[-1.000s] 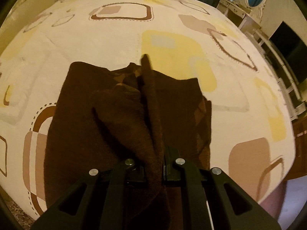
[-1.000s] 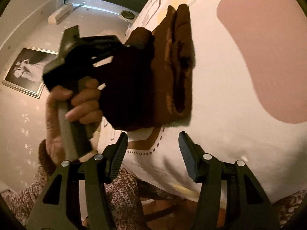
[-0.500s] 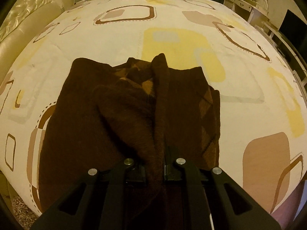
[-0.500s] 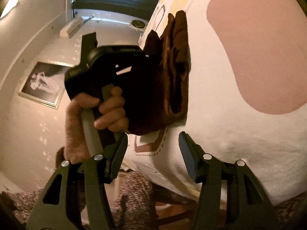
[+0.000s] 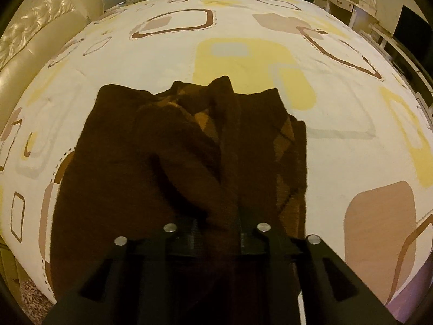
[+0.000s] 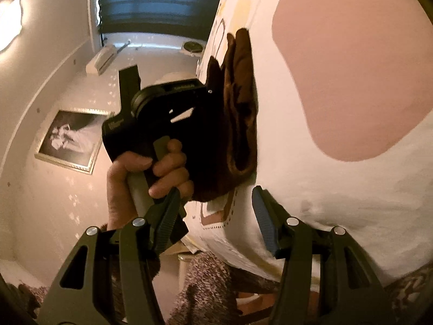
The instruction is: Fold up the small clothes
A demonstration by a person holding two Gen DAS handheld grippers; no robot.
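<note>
Left wrist view: the brown garment [image 5: 173,162] is lying on the bed [image 5: 243,62], near its front edge, partly folded, with a thick ridge of cloth running up the middle.
Left gripper [image 5: 217,230]: it is pointing steeply down at the cloth, and its fingers have just been opening. A fold of the garment is sitting between them, but the pads are not seeming to press it now.
Right wrist view: the right gripper [image 6: 216,214] is waiting beside the bed edge with its fingers [image 6: 261,216] apart and nothing between them. It is looking along the sheet at the garment and at the hand [image 6: 151,173] that is holding the left gripper.
Step in hand: I am judging that the left gripper is letting go of a fold it has laid over the garment.
Risk, cloth catching: the knit looks fuzzy, so it could be clinging to a pad and lifting again when the gripper is pulling away, which would be undoing the fold.
Risk, loose ridge: the middle ridge is standing up and not flat; it could be falling to the wrong side if nobody is pressing it.
Risk, bed edge: the garment is lying near the edge, so a drag toward the person could be sliding it off.
</note>
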